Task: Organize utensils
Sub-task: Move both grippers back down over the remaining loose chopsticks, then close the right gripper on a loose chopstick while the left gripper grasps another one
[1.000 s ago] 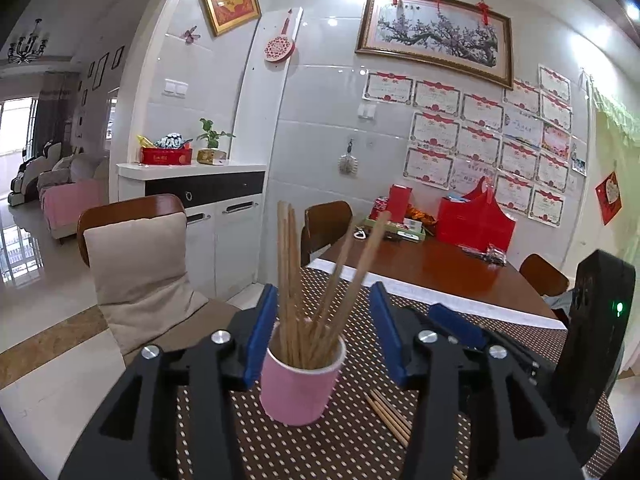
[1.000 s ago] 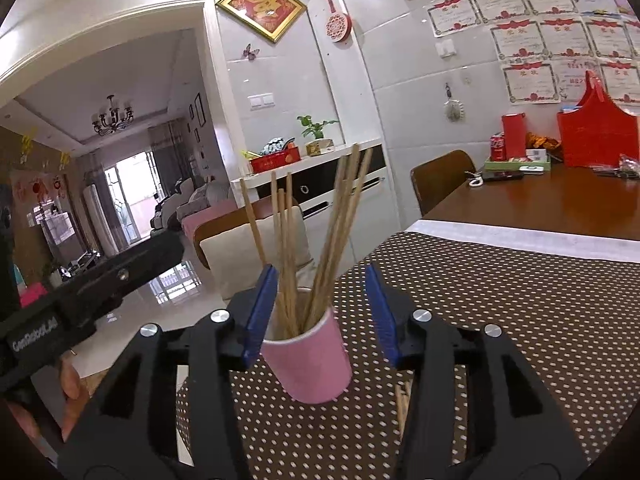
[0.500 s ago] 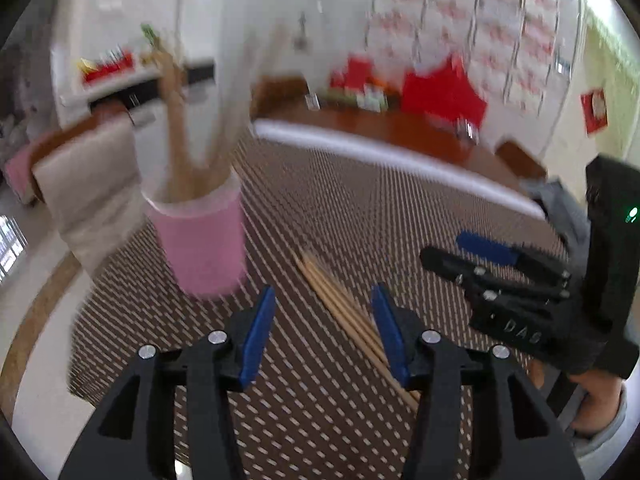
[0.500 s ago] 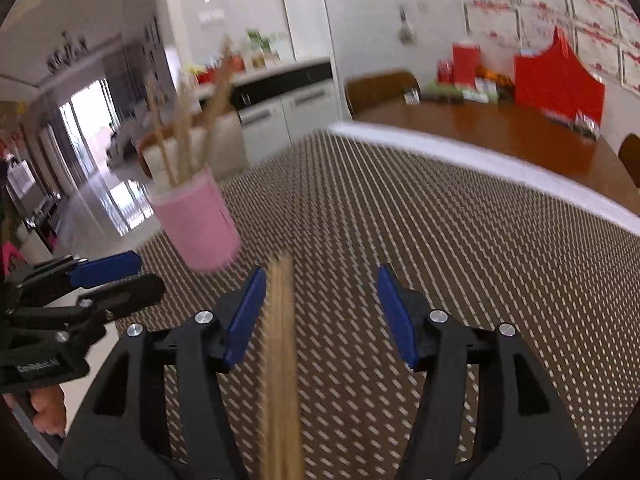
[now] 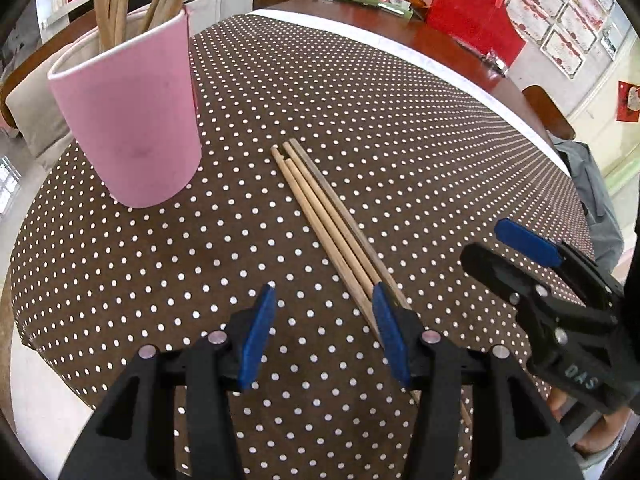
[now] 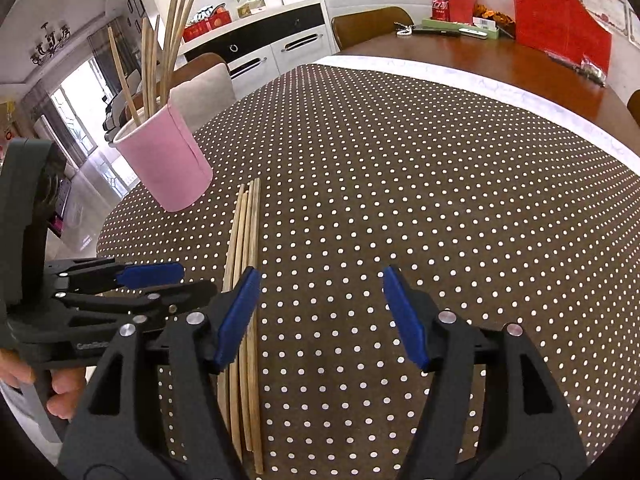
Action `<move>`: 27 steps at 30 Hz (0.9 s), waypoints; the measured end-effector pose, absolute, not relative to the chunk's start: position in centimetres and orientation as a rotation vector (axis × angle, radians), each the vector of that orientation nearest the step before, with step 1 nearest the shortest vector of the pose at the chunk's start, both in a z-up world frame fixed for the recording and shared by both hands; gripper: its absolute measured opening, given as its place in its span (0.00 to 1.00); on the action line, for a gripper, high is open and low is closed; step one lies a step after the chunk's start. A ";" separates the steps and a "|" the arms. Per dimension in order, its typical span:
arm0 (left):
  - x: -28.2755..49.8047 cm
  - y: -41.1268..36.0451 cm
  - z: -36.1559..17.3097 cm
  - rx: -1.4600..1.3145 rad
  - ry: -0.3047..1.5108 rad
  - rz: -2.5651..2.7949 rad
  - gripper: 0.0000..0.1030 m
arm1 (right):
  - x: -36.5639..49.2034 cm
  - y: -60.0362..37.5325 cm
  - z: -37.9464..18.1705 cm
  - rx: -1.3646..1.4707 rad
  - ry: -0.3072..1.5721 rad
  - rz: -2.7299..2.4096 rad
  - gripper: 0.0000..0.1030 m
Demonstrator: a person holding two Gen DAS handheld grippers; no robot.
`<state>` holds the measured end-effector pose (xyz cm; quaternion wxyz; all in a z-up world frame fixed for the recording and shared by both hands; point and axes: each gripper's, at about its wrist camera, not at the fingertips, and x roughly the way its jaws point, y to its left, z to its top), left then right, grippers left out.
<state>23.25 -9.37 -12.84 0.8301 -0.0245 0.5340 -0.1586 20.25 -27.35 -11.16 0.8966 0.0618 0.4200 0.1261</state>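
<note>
Both tools have been tilted down from the pink cup (image 5: pixel 132 120), the left tool (image 5: pixel 320 320) and right tool (image 6: pixel 320 304) held released over loose chopsticks (image 5: pixel 328 228) on the dotted worktop (image 5: pixel 400 120).

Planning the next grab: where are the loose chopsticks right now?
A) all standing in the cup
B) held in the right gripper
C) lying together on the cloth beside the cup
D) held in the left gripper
C: the loose chopsticks lie bundled on the dotted cloth right of the pink cup, while the left gripper and right gripper are both open and empty.
</note>
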 end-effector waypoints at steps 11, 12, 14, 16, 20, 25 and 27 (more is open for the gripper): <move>25.2 -12.8 -13.1 0.050 1.153 -0.243 0.49 | 20.9 -27.5 -11.1 0.137 0.879 0.259 0.62; 25.4 -13.1 -13.1 0.048 1.157 -0.235 0.49 | 20.9 -27.5 -11.1 0.135 0.880 0.259 0.62; 25.9 -13.7 -13.0 0.062 1.157 -0.231 0.50 | 20.9 -27.5 -11.1 0.136 0.880 0.259 0.63; 26.4 -14.1 -13.0 0.065 1.165 -0.231 0.51 | 21.0 -27.5 -11.1 0.136 0.881 0.259 0.63; 27.4 -15.2 -13.0 0.098 1.170 -0.243 0.52 | 21.1 -27.4 -11.0 0.138 0.883 0.256 0.63; 27.8 -15.0 -13.1 0.143 1.192 -0.245 0.52 | 21.3 -27.3 -10.9 0.133 0.887 0.256 0.64; 27.8 -15.1 -13.1 0.157 1.188 -0.252 0.51 | 21.5 -26.9 -11.0 0.116 0.898 0.257 0.64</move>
